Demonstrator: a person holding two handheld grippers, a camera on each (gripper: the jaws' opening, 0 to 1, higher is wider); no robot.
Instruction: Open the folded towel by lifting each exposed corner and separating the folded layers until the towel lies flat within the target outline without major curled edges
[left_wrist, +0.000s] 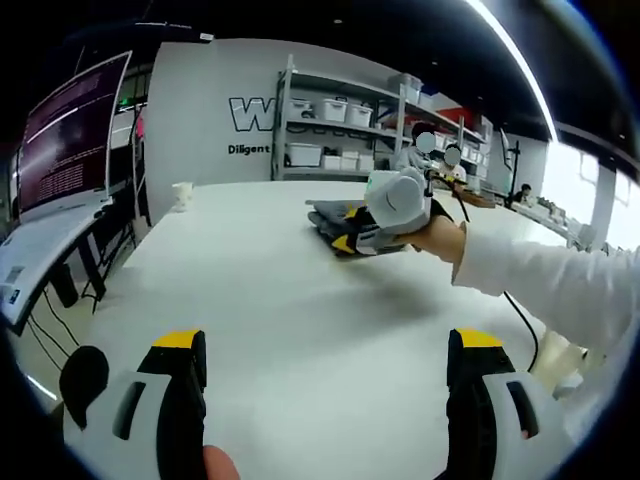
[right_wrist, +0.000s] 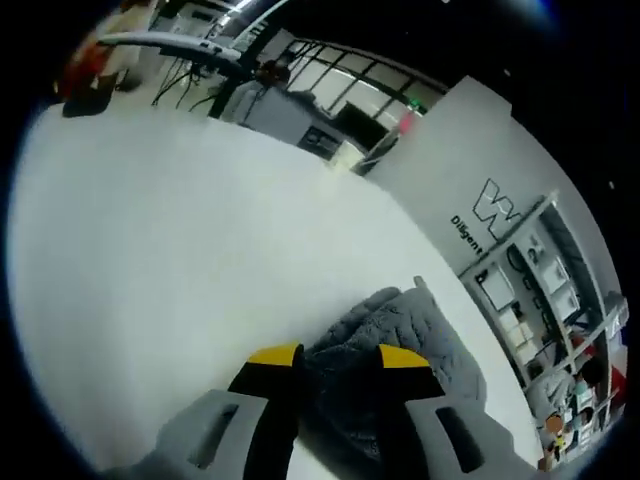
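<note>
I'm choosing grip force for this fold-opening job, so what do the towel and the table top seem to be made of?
The towel looks like soft grey plush or terry fabric: its surface is nubby and matte, and it bunches around the right claw. The table looks like a hard, smooth white laminate or painted board with a faint sheen; the exact material is unclear.

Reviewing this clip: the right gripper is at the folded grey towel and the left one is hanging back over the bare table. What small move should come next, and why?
Probably close the right gripper on the fold of the grey towel and lift slightly. Its jaws straddle the fabric with a gap between them, and the towel looks bunched and folded on the white table. The left gripper is open and well short of the towel, so it cannot help yet.
</note>
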